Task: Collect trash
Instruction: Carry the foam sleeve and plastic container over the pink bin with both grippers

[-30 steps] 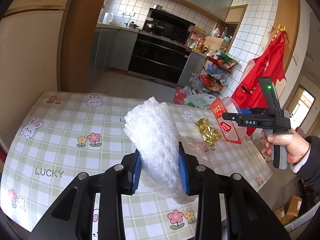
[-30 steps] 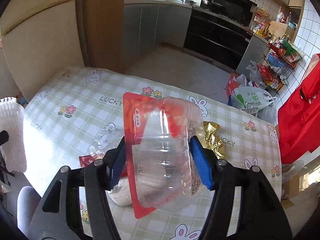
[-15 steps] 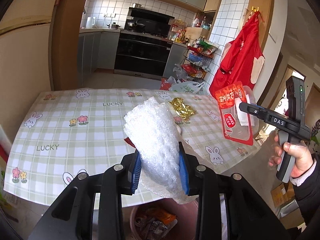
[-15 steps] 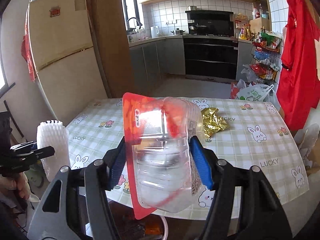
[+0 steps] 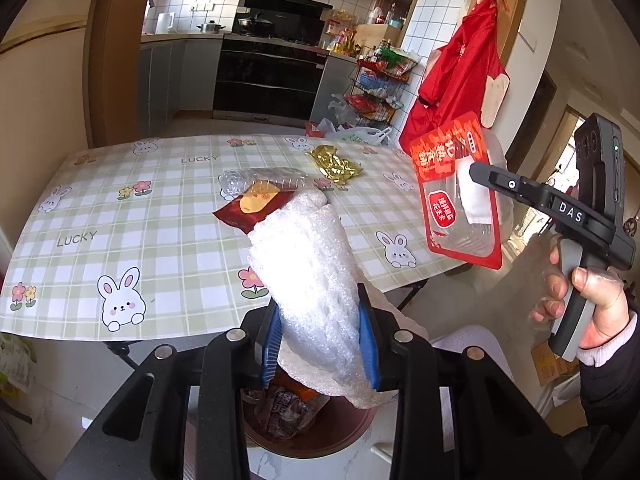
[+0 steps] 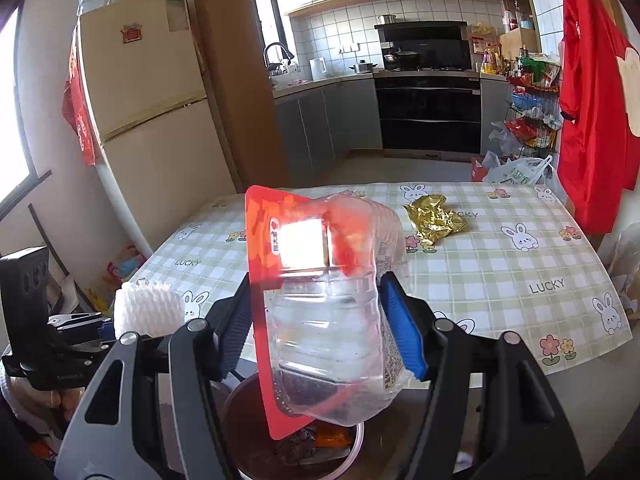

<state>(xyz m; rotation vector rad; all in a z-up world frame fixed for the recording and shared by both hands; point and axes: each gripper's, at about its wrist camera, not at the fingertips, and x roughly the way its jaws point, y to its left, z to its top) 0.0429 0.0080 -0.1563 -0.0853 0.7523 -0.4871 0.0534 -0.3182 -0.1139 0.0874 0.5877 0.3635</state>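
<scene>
Left gripper (image 5: 320,344): blue pads pressed on both sides of a roll of white bubble wrap (image 5: 308,276); jaws narrowed onto it, grip firm.
Bubble wrap: stands up between the pads, top end leaning toward the worktop, lower end hanging past the pads above the bin.
Right gripper (image 6: 320,320): jaws about half spread, clamped on a clear plastic blister pack with red card backing (image 6: 316,304); red card against the left pad, clear bulge against the right pad.
Blister pack: held off the worktop, lower edge hanging over the bin; in the left wrist view it shows at right (image 5: 460,188), in front of the right hand (image 5: 588,304).
Bin (image 6: 248,432): round, dark red, on the floor by the near edge of the worktop; crumpled wrappers inside.
Worktop (image 5: 120,216): green check cloth with rabbits, flowers and the word LUCKY.
Left on worktop: crumpled gold foil wrapper (image 5: 334,164) toward the far side; dark red snack packet (image 5: 252,208) with a clear plastic tray (image 5: 260,180) touching it behind, near the middle.
Background: red apron (image 5: 456,72) hanging on the wall at right; fridge (image 6: 148,92) at left.
</scene>
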